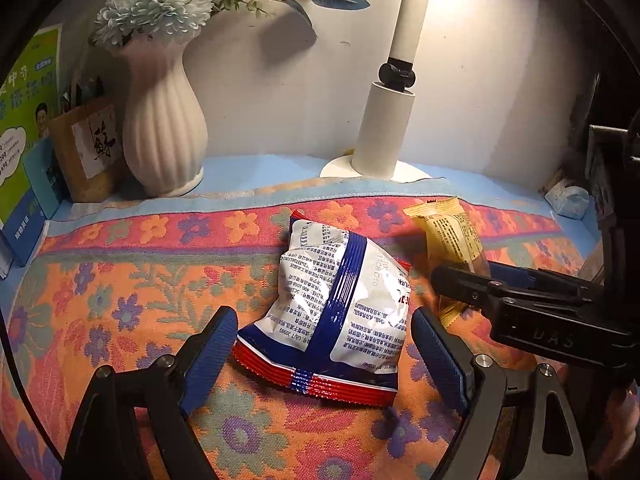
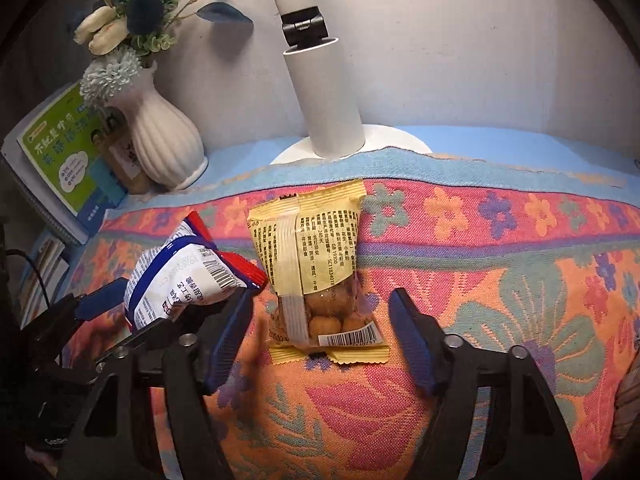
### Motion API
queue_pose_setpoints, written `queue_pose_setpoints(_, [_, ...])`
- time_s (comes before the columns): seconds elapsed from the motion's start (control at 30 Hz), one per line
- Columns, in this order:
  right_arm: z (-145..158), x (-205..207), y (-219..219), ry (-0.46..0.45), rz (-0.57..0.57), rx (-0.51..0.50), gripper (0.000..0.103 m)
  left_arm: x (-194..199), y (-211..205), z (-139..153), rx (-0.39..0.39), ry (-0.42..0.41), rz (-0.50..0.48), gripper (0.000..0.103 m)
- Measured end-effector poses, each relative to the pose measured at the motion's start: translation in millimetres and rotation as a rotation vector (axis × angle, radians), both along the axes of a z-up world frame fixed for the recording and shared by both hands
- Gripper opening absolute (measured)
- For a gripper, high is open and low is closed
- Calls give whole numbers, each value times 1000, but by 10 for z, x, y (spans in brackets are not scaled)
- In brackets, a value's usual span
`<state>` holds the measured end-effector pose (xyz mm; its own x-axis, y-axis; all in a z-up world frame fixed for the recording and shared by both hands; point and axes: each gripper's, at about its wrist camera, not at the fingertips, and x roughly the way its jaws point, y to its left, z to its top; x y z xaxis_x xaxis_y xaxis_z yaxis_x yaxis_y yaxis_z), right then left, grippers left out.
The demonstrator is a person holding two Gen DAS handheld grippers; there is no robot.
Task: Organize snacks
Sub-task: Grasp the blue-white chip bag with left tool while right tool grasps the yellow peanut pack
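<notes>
A white, blue and red snack bag (image 1: 332,312) lies on the floral cloth (image 1: 120,280). My left gripper (image 1: 322,316) straddles it, open, with a blue pad (image 1: 212,352) standing off each side. To its right lies a yellow packet (image 2: 320,264) of round snacks, label side up. My right gripper (image 2: 320,296) is open around that packet, with a gap between each pad (image 2: 408,340) and the wrapper. In the left wrist view the right gripper (image 1: 472,280) reaches in from the right over the yellow packet (image 1: 448,232). The right wrist view shows the white bag (image 2: 180,280) at left between the left gripper's fingers (image 2: 104,300).
Along the back wall stand a white ribbed vase (image 1: 164,120) with flowers, a white lamp post on a round base (image 1: 384,132), a brown box (image 1: 88,144) and a green book (image 1: 24,120). A crumpled pale-blue thing (image 1: 568,200) lies at the far right.
</notes>
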<state>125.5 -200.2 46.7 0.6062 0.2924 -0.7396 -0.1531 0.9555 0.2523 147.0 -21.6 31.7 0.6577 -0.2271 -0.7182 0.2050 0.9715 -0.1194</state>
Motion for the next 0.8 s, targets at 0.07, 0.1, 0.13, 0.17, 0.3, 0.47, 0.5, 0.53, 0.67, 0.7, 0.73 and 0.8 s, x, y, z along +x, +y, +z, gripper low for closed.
queue_pose_setpoints(0.07, [8, -1, 6, -10, 5, 1, 52, 19, -10, -20, 3, 14, -3, 87])
queue_pose_setpoints(0.1, [7, 4, 15, -11, 10, 0, 52, 38, -16, -35, 8, 22, -2, 87])
queue_pose_setpoints(0.13, [7, 7, 26, -10, 14, -3, 51, 54, -22, -51, 13, 28, -1, 87])
queue_pose_setpoints(0.17, [9, 3, 32, -12, 17, -7, 51, 60, -30, -62, 18, 32, 2, 87])
queue_pose_setpoints(0.3, [8, -5, 39, -15, 26, -4, 50, 112, -78, -115, 35, 54, 6, 76])
queue_pose_setpoints(0.47, [28, -25, 26, -23, 34, 6, 50, 92, -98, -118, 42, 39, 4, 61])
queue_pose_setpoints(0.5, [31, -29, 28, -24, 34, 4, 50, 92, -102, -114, 40, 37, 3, 60])
queue_pose_setpoints(0.53, [31, -30, 32, -24, 34, 2, 50, 87, -89, -111, 36, 37, 4, 60])
queue_pose_setpoints(0.67, [43, -45, 37, -30, 36, 0, 49, 69, -42, -88, 23, 24, 11, 60])
queue_pose_setpoints(0.7, [49, -50, 36, -33, 36, 0, 49, 53, -27, -84, 20, 20, 13, 59])
queue_pose_setpoints(0.73, [55, -56, 35, -36, 35, -1, 49, 48, -23, -79, 17, 17, 14, 59])
queue_pose_setpoints(0.8, [85, -104, 21, -53, 23, -2, 49, 34, -14, -70, 15, 11, 19, 58])
